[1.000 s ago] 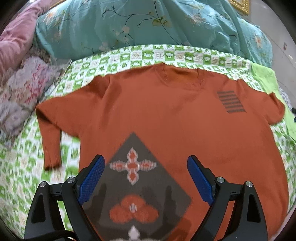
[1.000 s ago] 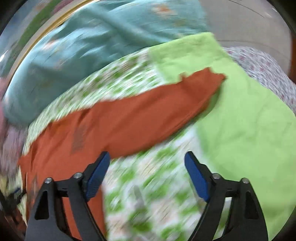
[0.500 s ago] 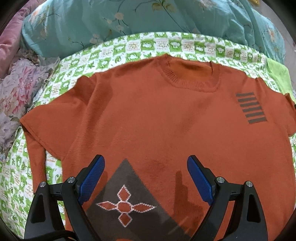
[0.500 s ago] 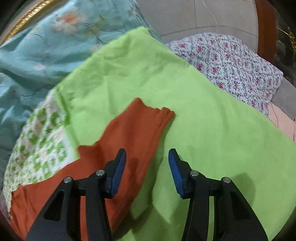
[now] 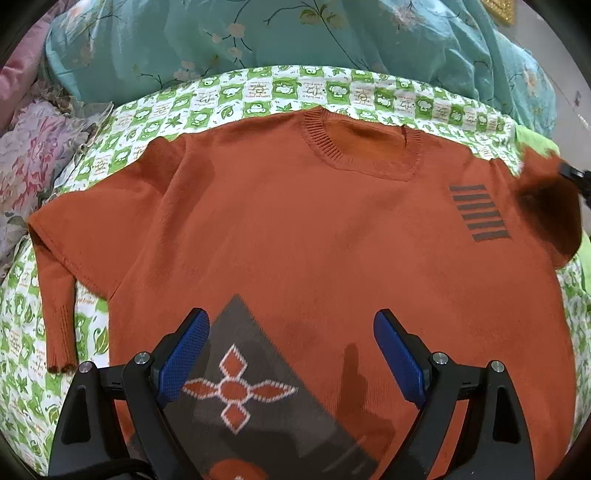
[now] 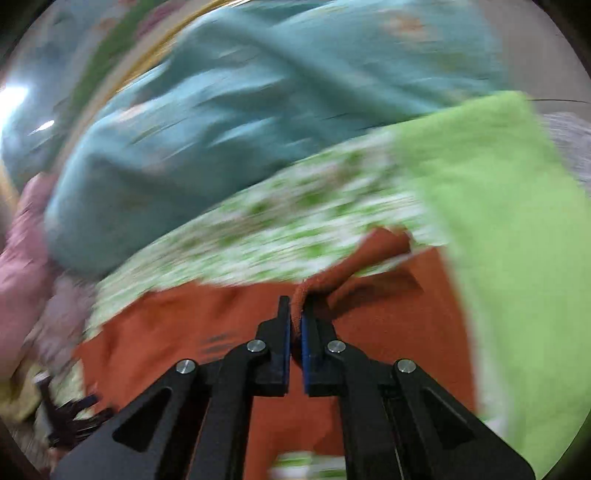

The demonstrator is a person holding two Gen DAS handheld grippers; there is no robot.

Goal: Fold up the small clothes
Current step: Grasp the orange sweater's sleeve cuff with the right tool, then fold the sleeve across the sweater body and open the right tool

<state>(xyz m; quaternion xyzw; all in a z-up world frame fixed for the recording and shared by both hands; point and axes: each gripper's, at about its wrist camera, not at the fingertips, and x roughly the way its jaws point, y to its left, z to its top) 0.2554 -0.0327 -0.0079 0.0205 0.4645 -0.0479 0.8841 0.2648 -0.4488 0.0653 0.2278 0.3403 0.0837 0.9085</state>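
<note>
Sleeve (image 6: 369, 258) now pinched in the right tool (image 6: 295, 325), half-open a moment ago; lifted at 3 o'clock of the sweater (image 5: 314, 229); left tool (image 5: 291, 354) hovers wide open; sleeve fold begins.

**Bedroom at home**

Shown by a bed with a green-and-white checked sheet (image 5: 332, 88), a rumpled teal floral quilt (image 5: 332, 33) piled behind, pink floral bedding (image 5: 33, 162) at left, a lime-green cloth (image 6: 517, 221) at right.
</note>
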